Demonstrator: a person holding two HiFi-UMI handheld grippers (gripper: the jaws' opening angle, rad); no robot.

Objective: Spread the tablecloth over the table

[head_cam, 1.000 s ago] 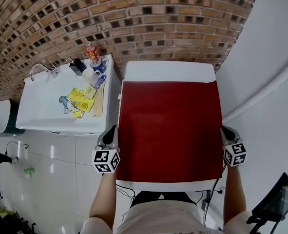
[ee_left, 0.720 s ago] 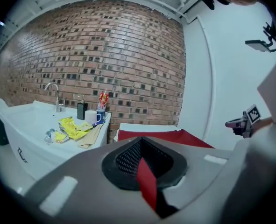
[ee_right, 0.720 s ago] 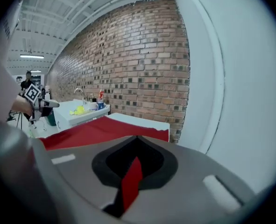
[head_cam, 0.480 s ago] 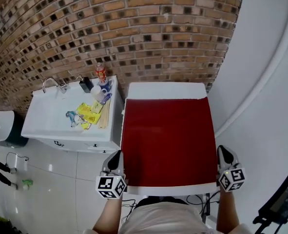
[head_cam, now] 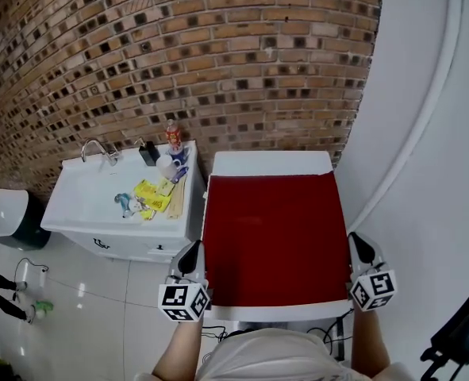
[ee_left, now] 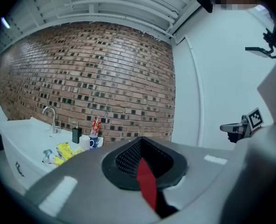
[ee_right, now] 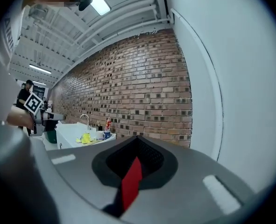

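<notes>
Brick wall (head_cam: 178, 54) beyond the worktop (head_cam: 270, 163) — left tongs (head_cam: 193, 250) and right tongs (head_cam: 355, 242) clamp near corners of the tablecloth (head_cam: 274, 236), its length running away wallward.

I see a white sink (head_cam: 99, 201) standing against a brick wall (head_cam: 178, 54). A faucet (head_cam: 95, 148) rises at the sink's back edge. A black dispenser (head_cam: 148, 153), a red bottle (head_cam: 173, 136) and a white mug (head_cam: 166, 167) crowd its back right corner. Yellow packets (head_cam: 151, 194) lie along its right side. A dark bin (head_cam: 4, 221) with a white lid sits left of the sink on the tiled floor (head_cam: 83, 308).
</notes>
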